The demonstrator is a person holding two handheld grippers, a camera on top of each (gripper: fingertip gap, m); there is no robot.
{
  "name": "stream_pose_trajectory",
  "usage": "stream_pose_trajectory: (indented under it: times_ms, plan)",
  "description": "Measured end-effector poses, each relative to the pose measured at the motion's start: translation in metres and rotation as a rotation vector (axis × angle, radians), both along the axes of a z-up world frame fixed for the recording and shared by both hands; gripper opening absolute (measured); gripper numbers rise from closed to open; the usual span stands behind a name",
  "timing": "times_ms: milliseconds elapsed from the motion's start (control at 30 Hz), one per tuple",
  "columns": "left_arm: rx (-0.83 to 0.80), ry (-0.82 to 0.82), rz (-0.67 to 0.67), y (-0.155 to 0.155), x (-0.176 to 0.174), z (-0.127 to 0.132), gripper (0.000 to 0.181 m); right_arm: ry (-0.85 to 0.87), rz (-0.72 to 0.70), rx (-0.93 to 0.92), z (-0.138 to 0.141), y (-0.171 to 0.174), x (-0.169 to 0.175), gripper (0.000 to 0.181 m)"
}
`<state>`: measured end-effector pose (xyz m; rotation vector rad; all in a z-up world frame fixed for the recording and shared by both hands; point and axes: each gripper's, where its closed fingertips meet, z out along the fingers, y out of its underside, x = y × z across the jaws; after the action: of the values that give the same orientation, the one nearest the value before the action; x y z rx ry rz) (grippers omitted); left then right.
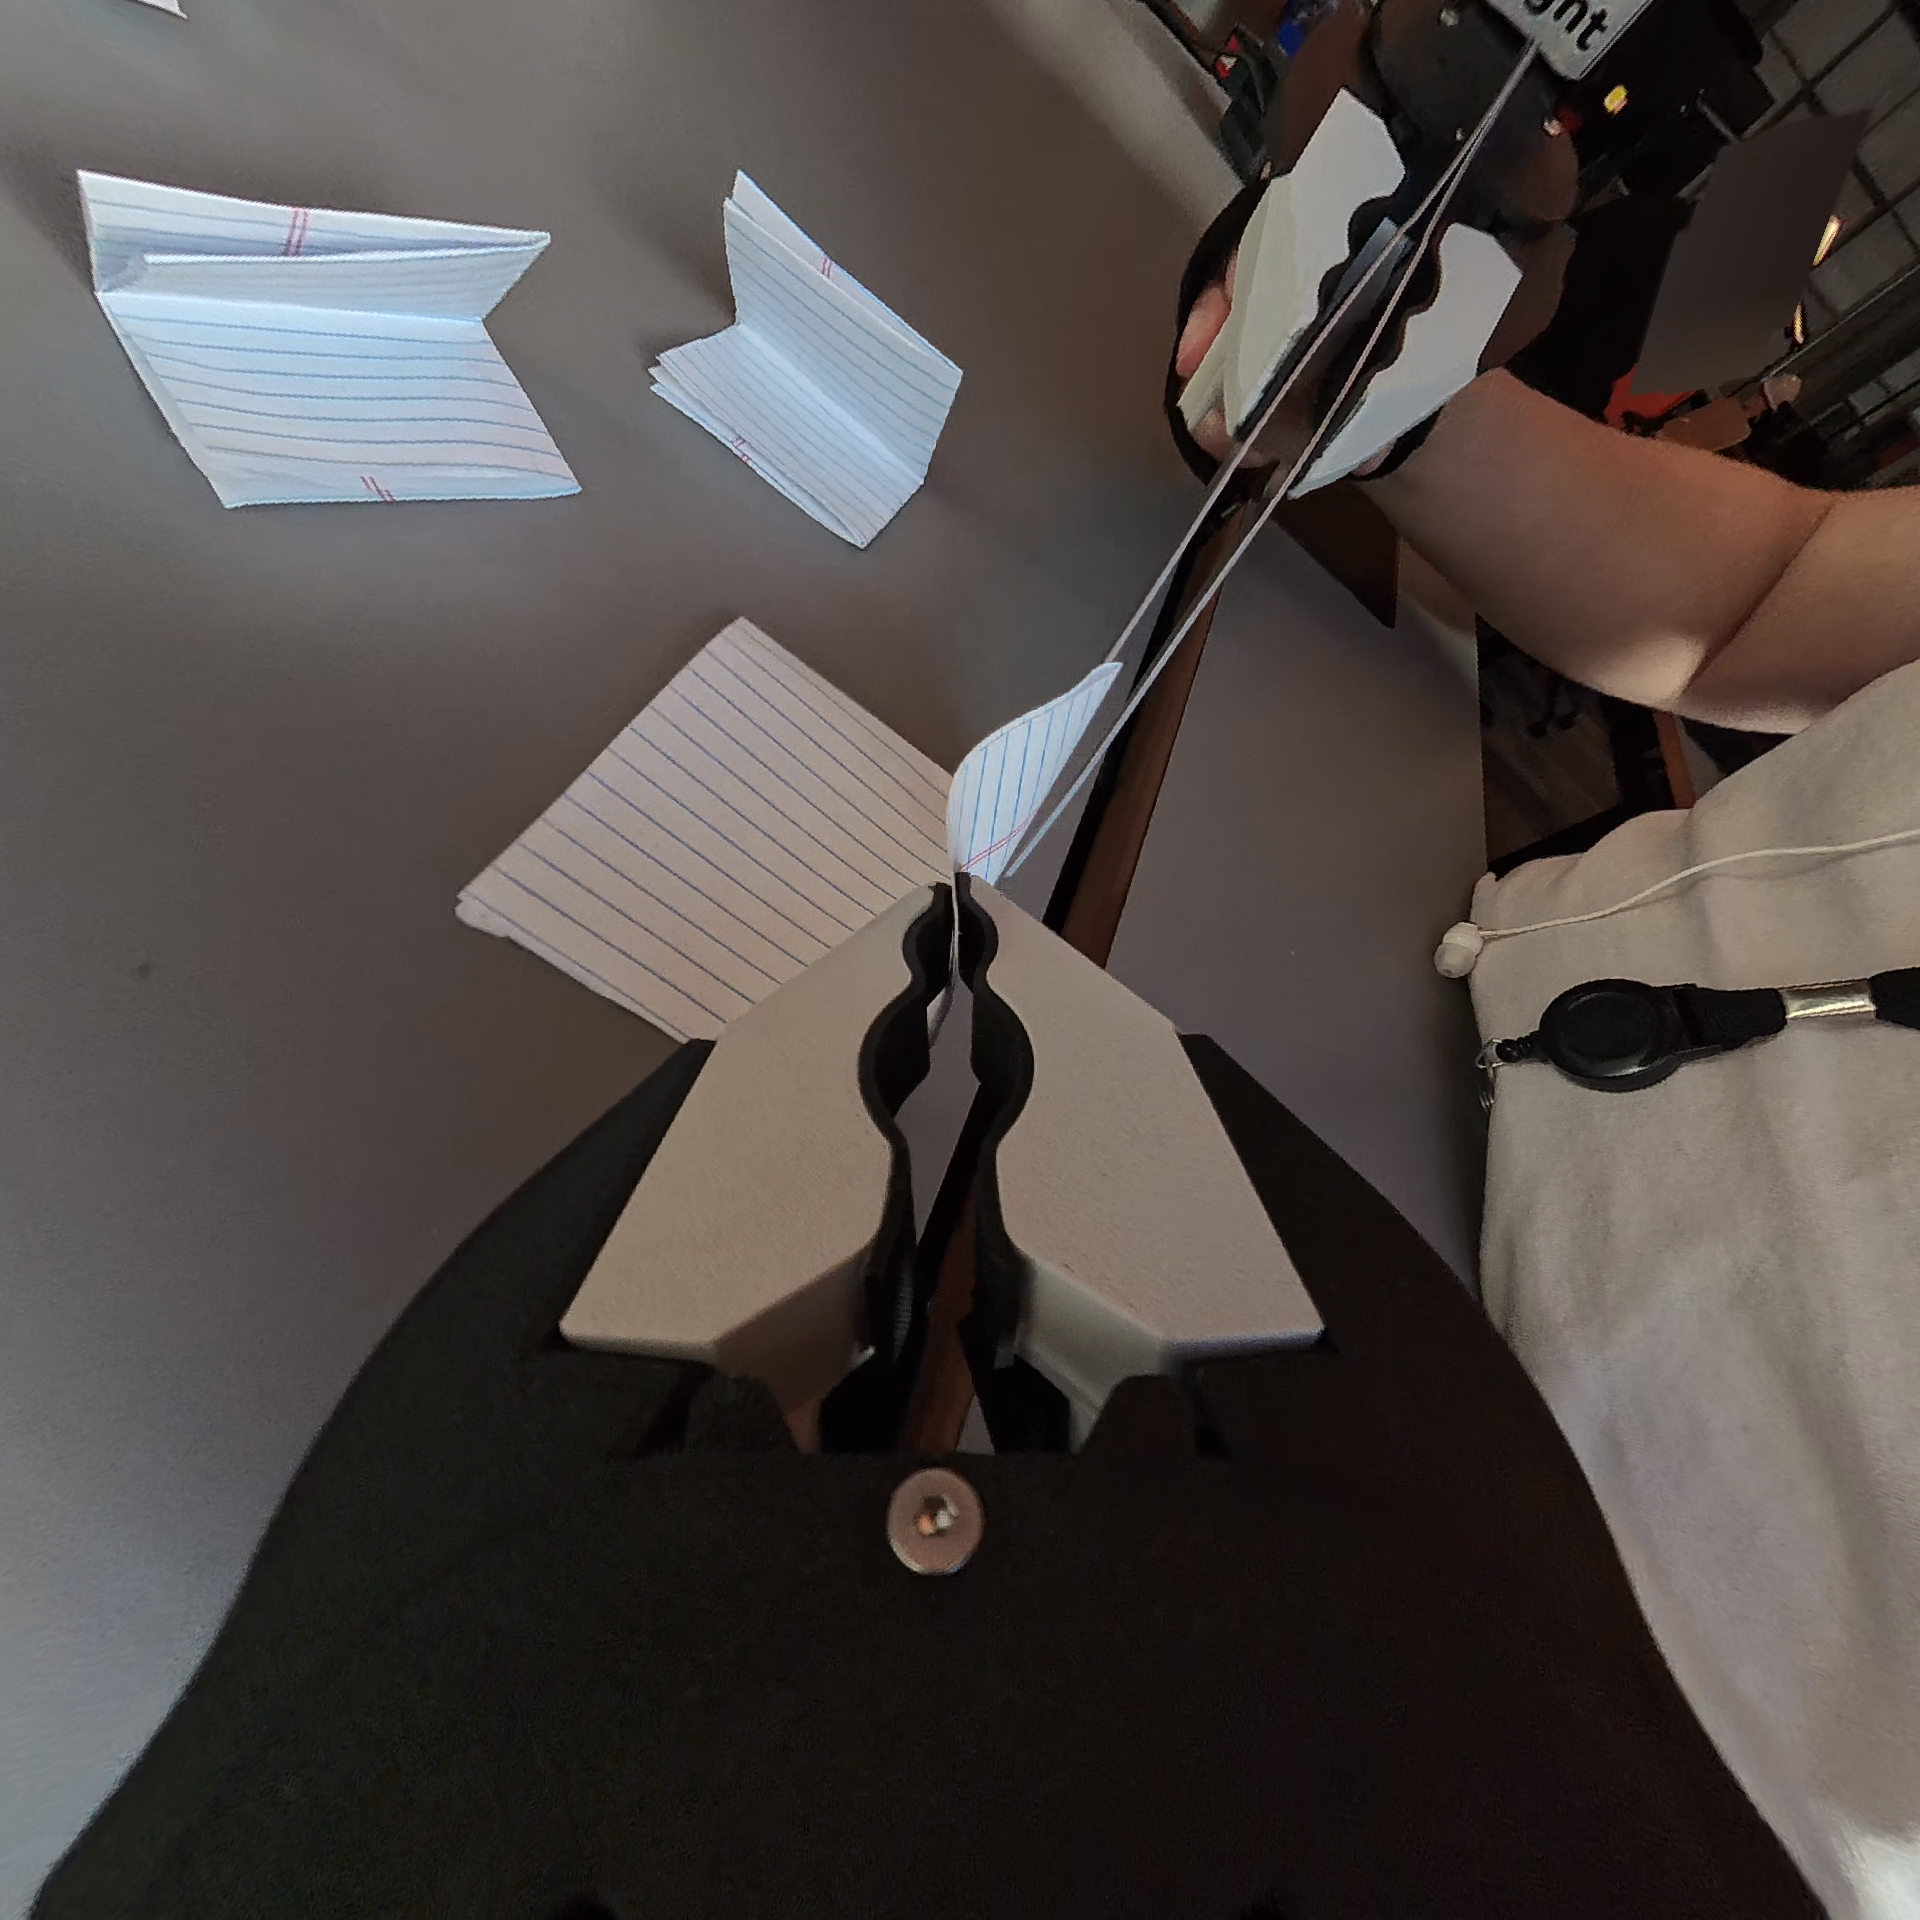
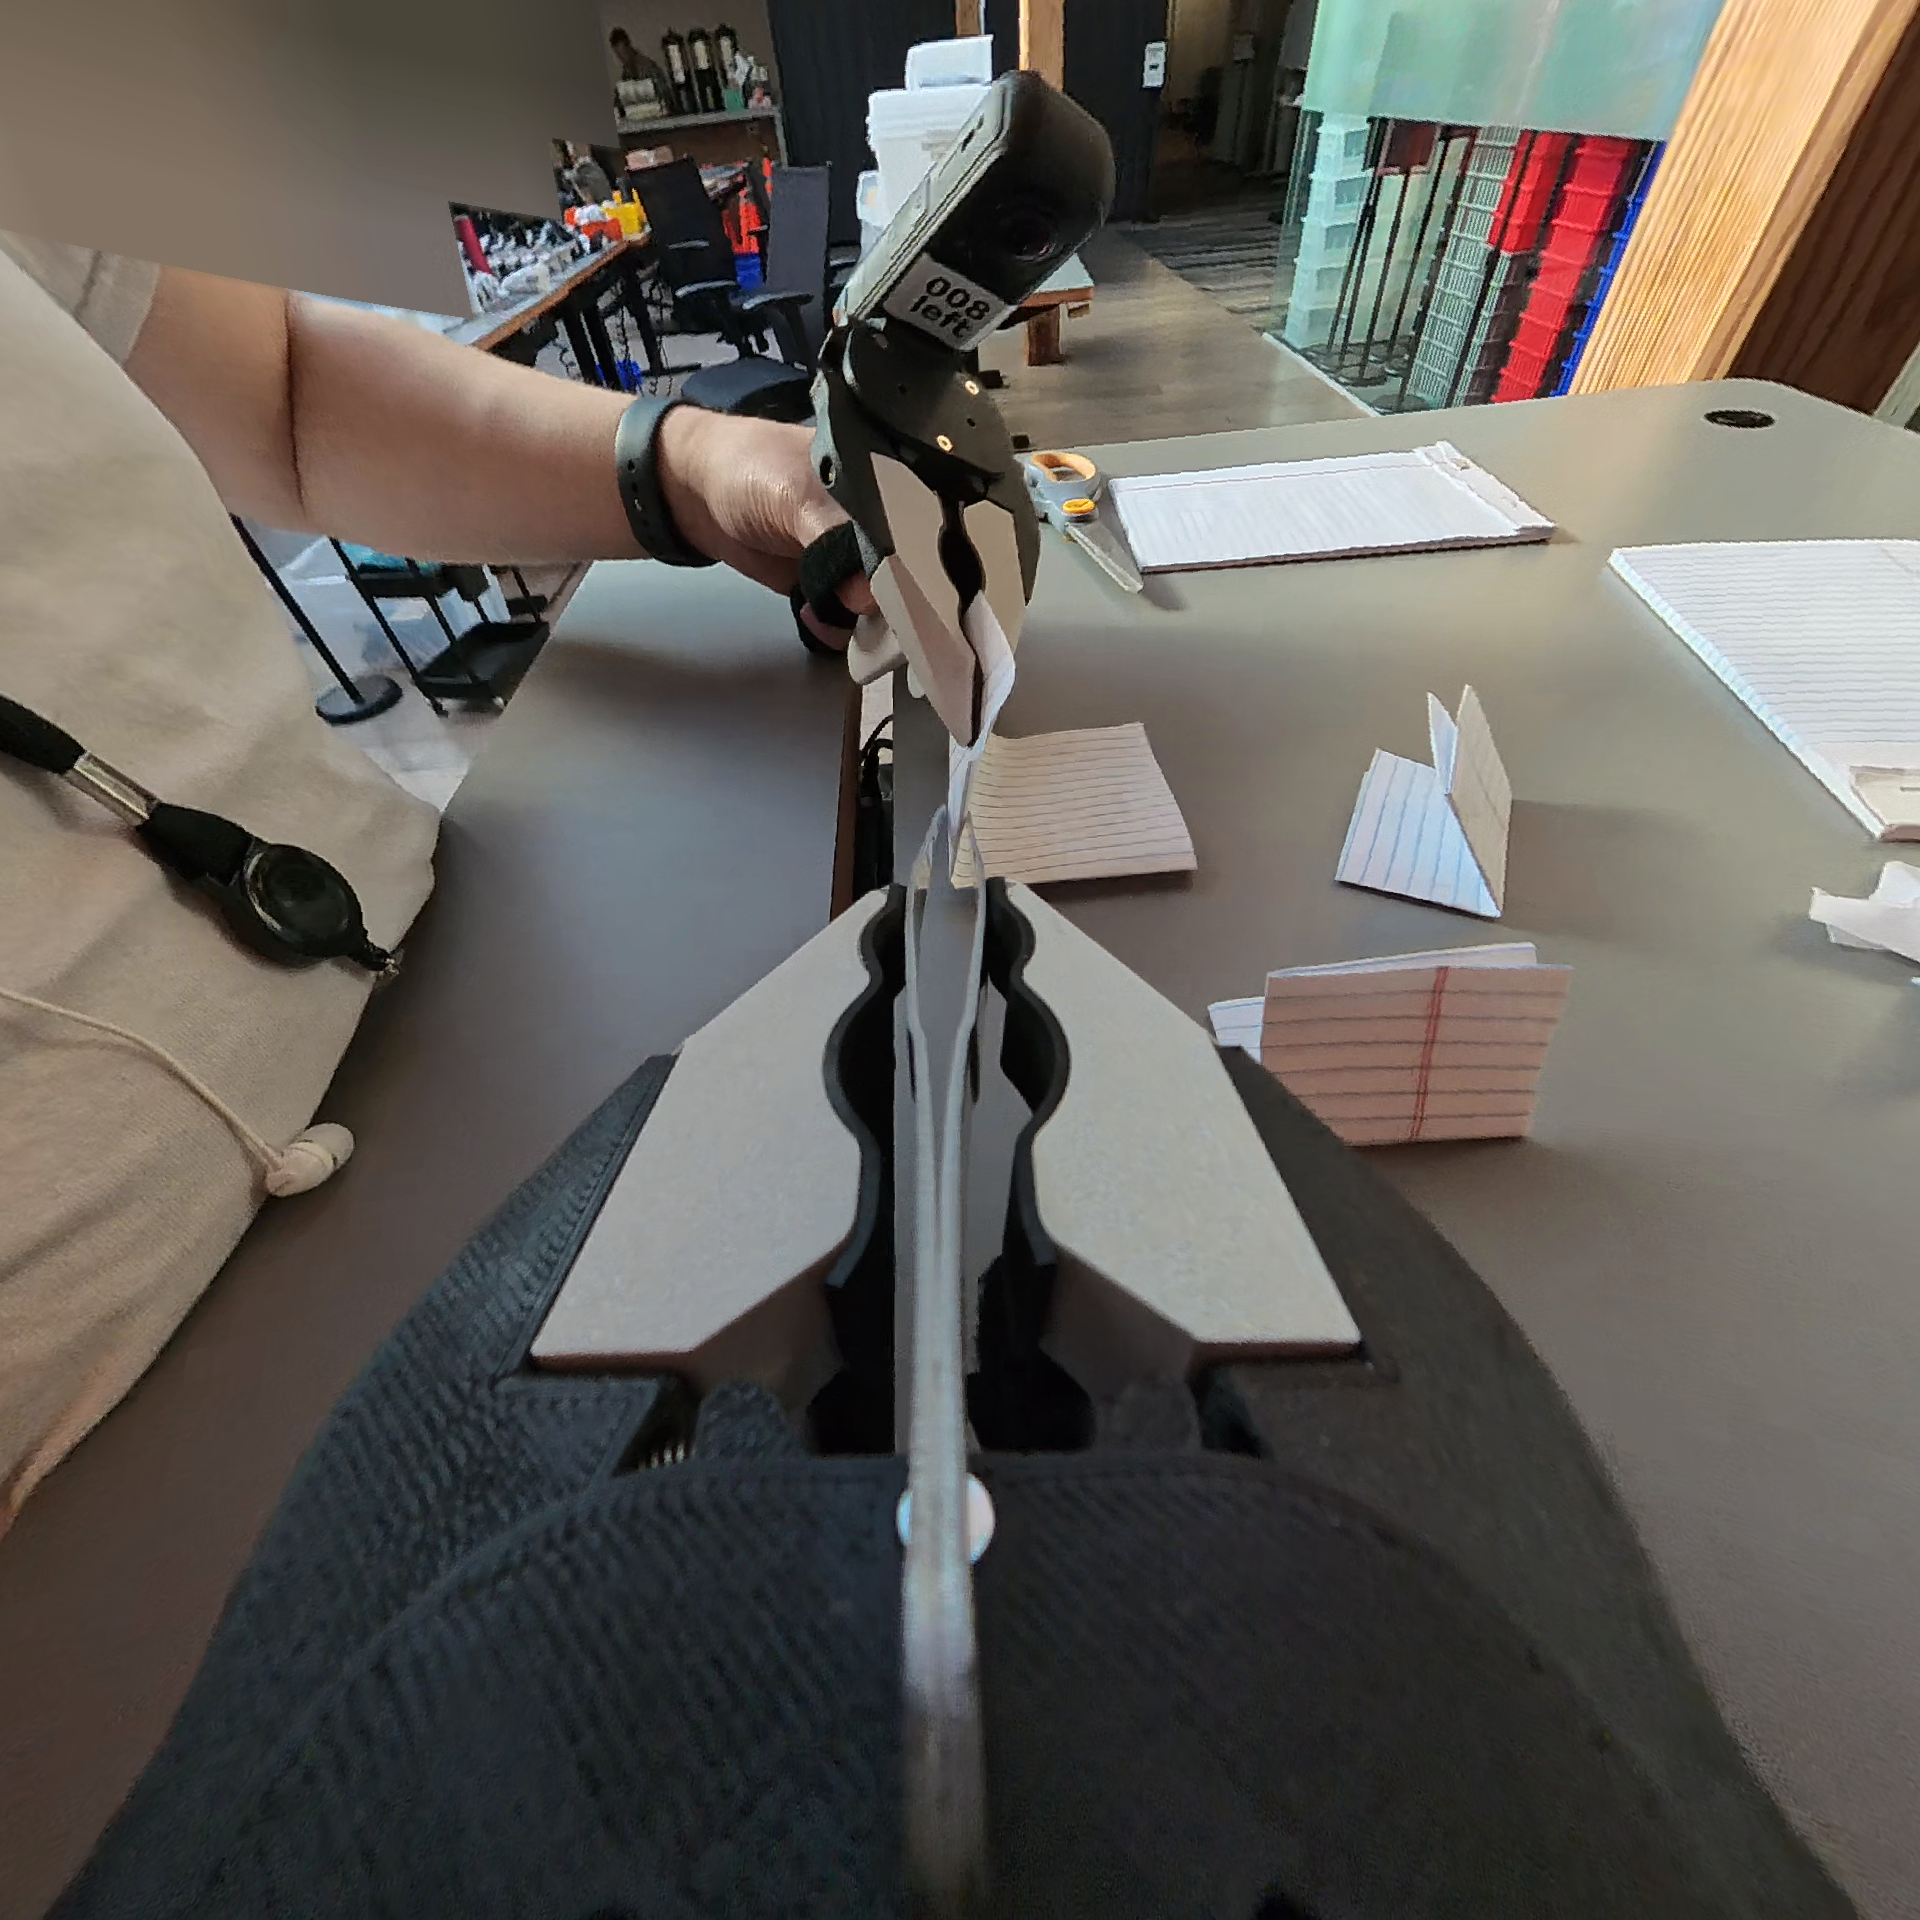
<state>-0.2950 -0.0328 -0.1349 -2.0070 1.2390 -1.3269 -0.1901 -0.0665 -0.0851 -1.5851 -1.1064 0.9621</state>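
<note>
Lined paper is what I hold: in the left wrist view my left gripper (image 1: pixel 958 914) pinches one end of a folded sheet (image 1: pixel 1023 774), fingers pressed together on it. The sheet runs edge-on, up off the bench (image 1: pixel 312 831), to the right gripper (image 1: pixel 1361 301), beyond a flat sheet (image 1: pixel 717 831) lying under the held one. I judge even tension matters here, or the thin end tears.

From the right wrist view, my right gripper (image 2: pixel 951 914) clamps the sheet's other end (image 2: pixel 940 1039). Beside the flat sheet (image 2: pixel 1081 800), the bench edge (image 2: pixel 873 727) is close; right of it lie folded pieces (image 2: pixel 1423 831) and scissors (image 2: pixel 1091 520), so open room is above.
</note>
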Motion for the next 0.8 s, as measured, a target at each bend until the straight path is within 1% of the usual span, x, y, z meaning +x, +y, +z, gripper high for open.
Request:
stream_pose_trajectory:
  times_ms: [100,167,233,400,500,533,600,700,800]
  plan:
    - [-0.074,-0.039,-0.001,0.0,0.0,0.004,0.0,0.082,-0.024,-0.131,-0.001,0.005,0.006,0.015]
    - [-0.125,-0.084,0.0,-0.001,0.002,0.01,0.0,0.096,-0.025,-0.193,-0.005,0.006,0.008,0.017]
    - [-0.173,-0.124,0.004,-0.001,0.002,0.015,0.0,0.102,-0.015,-0.178,-0.004,0.004,0.006,0.018]
    - [-0.312,-0.195,0.058,0.006,-0.002,0.019,0.0,0.081,-0.019,-0.071,0.001,0.002,0.003,0.014]
    - [-0.368,-0.189,0.113,0.014,-0.008,0.015,0.0,0.023,-0.016,-0.073,-0.008,0.002,0.004,0.012]
    - [-0.371,-0.18,0.125,0.016,-0.009,0.013,0.0,0.017,-0.014,-0.084,-0.01,0.001,0.003,0.012]
    - [-0.357,-0.162,0.105,0.013,-0.009,0.012,0.0,0.044,-0.005,-0.127,-0.01,0.001,0.002,0.012]
    - [-0.267,-0.049,0.086,0.01,-0.01,0.001,0.0,0.039,-0.006,-0.18,-0.014,0.003,0.002,0.017]
    - [-0.202,0.043,0.071,0.007,-0.01,-0.011,0.0,0.094,-0.006,-0.199,-0.007,0.003,-0.001,0.019]
